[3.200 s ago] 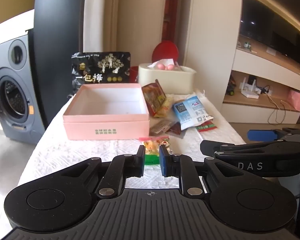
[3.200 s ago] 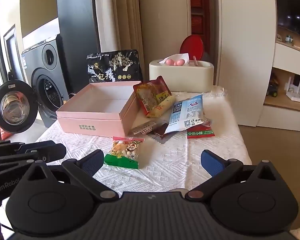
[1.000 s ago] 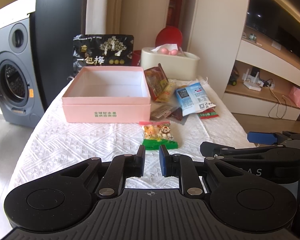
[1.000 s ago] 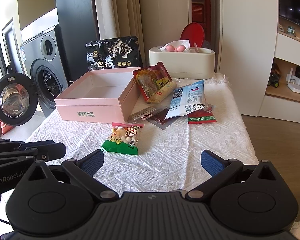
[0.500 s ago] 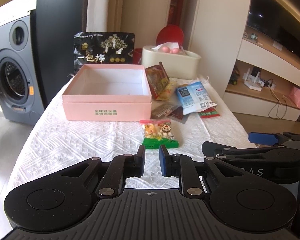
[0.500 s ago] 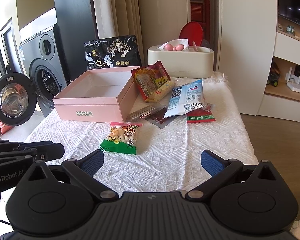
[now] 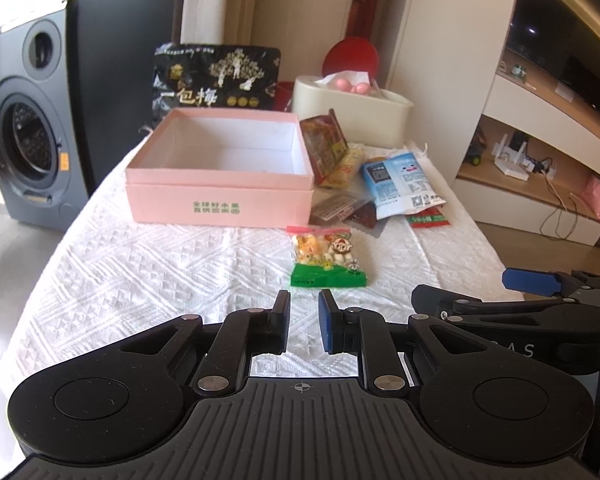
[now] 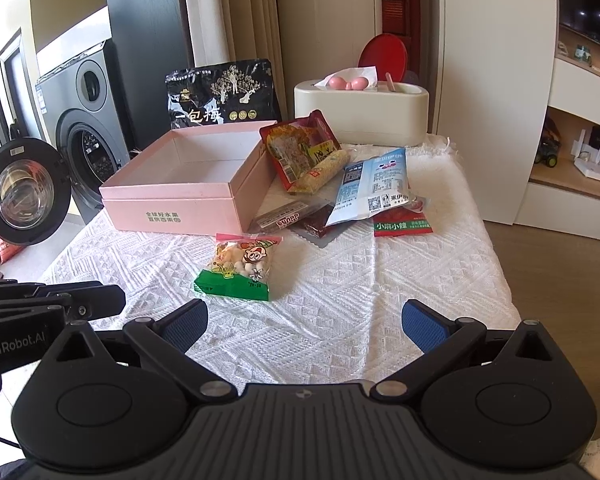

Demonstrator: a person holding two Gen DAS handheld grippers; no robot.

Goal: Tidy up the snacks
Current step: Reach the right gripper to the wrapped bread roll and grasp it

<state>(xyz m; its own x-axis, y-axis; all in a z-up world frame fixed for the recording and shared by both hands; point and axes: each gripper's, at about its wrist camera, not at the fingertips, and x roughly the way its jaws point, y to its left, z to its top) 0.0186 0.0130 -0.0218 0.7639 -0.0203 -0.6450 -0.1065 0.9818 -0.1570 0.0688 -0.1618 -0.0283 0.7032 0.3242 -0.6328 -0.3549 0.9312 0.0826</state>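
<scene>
An empty pink box (image 7: 220,200) (image 8: 172,212) stands open on the white tablecloth. A green-bottomed snack packet (image 7: 326,258) (image 8: 240,266) lies flat in front of the box's right corner. My left gripper (image 7: 304,312) hovers just short of that packet, shut with nothing between its pads. My right gripper (image 8: 306,322) stands wide open over bare cloth, with the packet ahead and to its left. A red packet (image 7: 326,144) (image 8: 296,148) leans on the box's right wall. Beside it lie a blue-white packet (image 7: 400,184) (image 8: 374,184) and a small red-green packet (image 7: 428,218) (image 8: 402,224).
A black snack bag (image 7: 216,76) (image 8: 224,92) stands behind the box, and a cream tissue holder (image 7: 352,116) (image 8: 360,116) sits at the back right. A washing machine (image 8: 88,120) with its door open is left of the table. The table's right edge drops to a wooden floor (image 8: 560,280).
Since the oldest frames both grippers have drawn back from the table, so the green packet sits farther from the left fingertips. Neither gripper's jaws have changed.
</scene>
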